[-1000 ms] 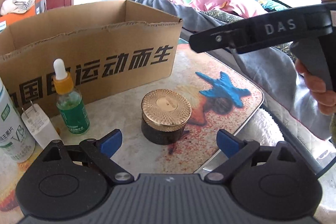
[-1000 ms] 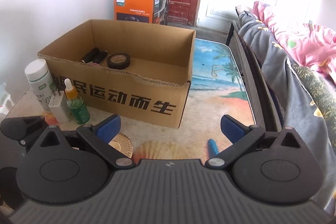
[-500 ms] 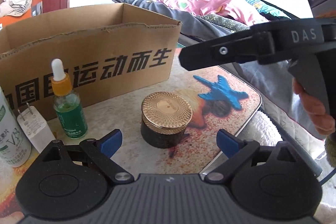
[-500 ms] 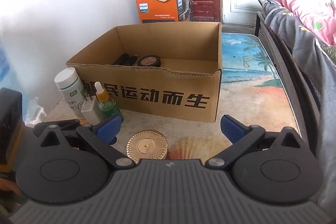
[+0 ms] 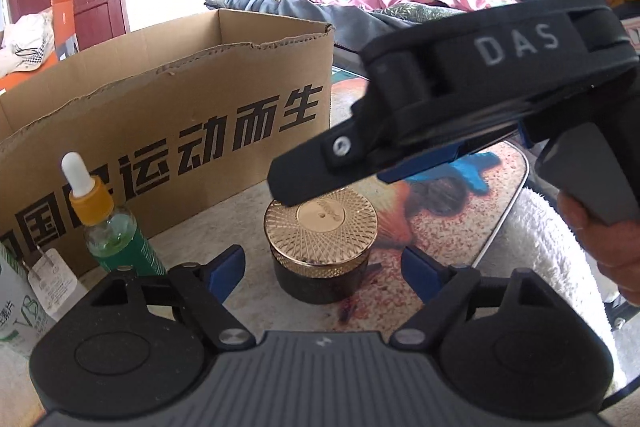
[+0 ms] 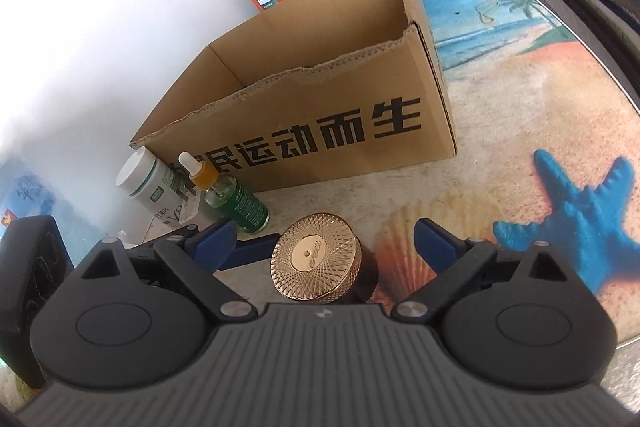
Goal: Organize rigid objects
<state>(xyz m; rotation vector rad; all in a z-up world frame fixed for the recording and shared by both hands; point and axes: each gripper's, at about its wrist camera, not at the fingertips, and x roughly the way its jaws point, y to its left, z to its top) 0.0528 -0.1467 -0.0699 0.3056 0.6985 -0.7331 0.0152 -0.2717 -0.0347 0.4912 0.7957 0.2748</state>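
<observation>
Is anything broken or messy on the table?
Only the cardboard box: its front top edge is torn and ragged. The gold-lidded jar, dropper bottle and white bottle stand upright, nothing spilled.

We see the left gripper as matte black plastic: a ribbed grey-black deck, two round housings with shallow disc insets, angled link arms pinned by silver screws, and blue pads on the fingers. The right gripper matches it in build, with the same blue pads. From the left wrist view its black side bears white letters "DAS", a silver screw and a grey pistol-style handle held in a hand.
</observation>
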